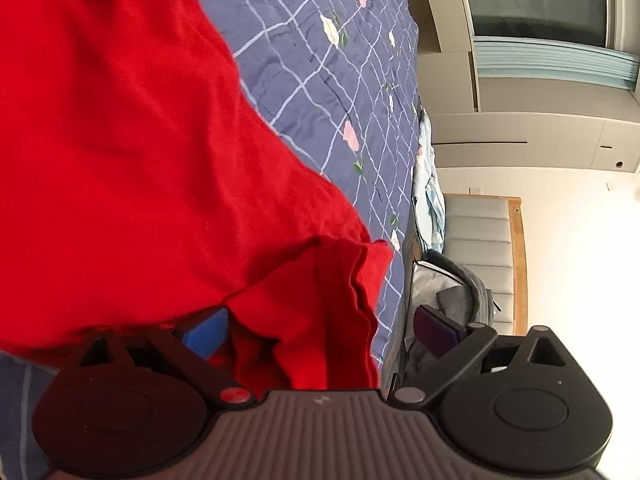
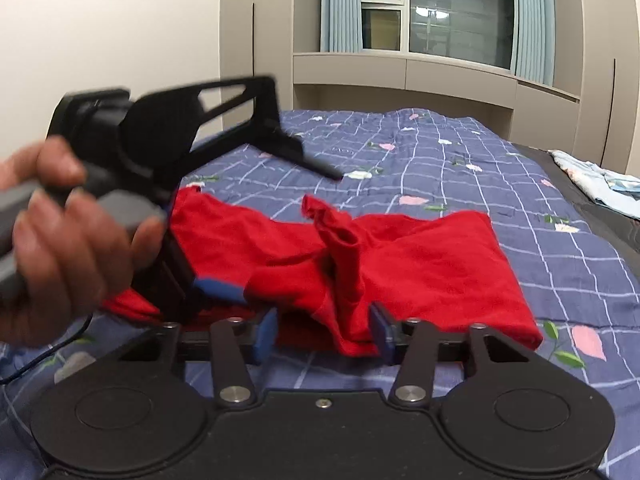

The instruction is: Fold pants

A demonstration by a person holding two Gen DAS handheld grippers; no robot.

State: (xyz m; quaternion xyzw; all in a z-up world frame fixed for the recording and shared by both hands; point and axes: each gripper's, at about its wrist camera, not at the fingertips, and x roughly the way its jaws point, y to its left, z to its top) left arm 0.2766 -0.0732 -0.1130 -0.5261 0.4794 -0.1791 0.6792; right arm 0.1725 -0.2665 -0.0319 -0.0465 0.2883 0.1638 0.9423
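The red pants (image 2: 420,264) lie rumpled on the blue checked bedspread (image 2: 400,160), with a bunched ridge of cloth in the middle. My right gripper (image 2: 324,334) is open at the near edge, and a fold of red cloth lies between its blue pads (image 2: 266,330). My left gripper (image 1: 320,330) is open and turned on its side; red cloth (image 1: 120,140) hangs between its fingers. In the right wrist view the left gripper (image 2: 216,286) shows, held by a hand, at the pants' left edge.
The bedspread (image 1: 320,60) covers the bed. A light blue garment (image 2: 596,178) lies at the bed's right side. A padded headboard (image 1: 484,264) and grey bedding stand beyond the bed. Cabinets and a window (image 2: 436,12) line the far wall.
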